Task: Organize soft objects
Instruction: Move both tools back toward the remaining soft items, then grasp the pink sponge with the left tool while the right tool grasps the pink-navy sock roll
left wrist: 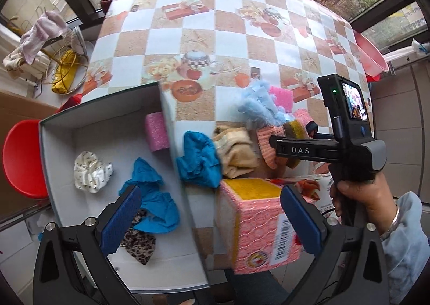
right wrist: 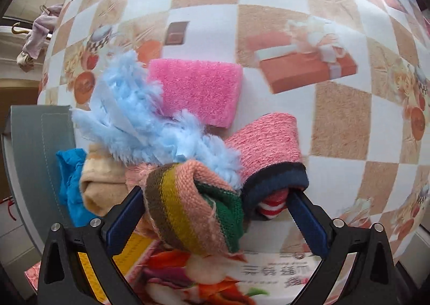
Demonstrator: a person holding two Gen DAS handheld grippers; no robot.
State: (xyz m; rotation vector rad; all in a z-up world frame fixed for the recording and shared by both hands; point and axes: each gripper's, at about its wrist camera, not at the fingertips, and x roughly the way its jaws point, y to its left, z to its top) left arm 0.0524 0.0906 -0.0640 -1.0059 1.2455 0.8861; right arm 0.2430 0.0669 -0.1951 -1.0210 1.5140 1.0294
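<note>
A pile of soft things lies on the checkered table: a fluffy light-blue cloth [right wrist: 150, 127], a pink sponge [right wrist: 199, 90], a pink knit sleeve with a navy cuff [right wrist: 268, 143], a striped knit piece [right wrist: 188, 205], a beige cloth [right wrist: 102, 181] and a blue cloth [left wrist: 199, 160]. My right gripper [right wrist: 215, 221] is open, its fingers on either side of the striped knit piece and the navy cuff. My left gripper [left wrist: 212, 221] is open over the wall of a grey box [left wrist: 172, 122]. The box holds a blue cloth [left wrist: 153, 197], a white dotted scrunchie [left wrist: 91, 170], a leopard-print piece [left wrist: 139, 243] and a pink sponge [left wrist: 156, 130].
A pink tissue box [left wrist: 258, 224] stands at the table's near edge between the left fingers. A person's hand [left wrist: 360, 197] holds the right gripper. A red stool [left wrist: 21, 157] stands left of the box, and a pink basin [left wrist: 371, 55] sits at the far right.
</note>
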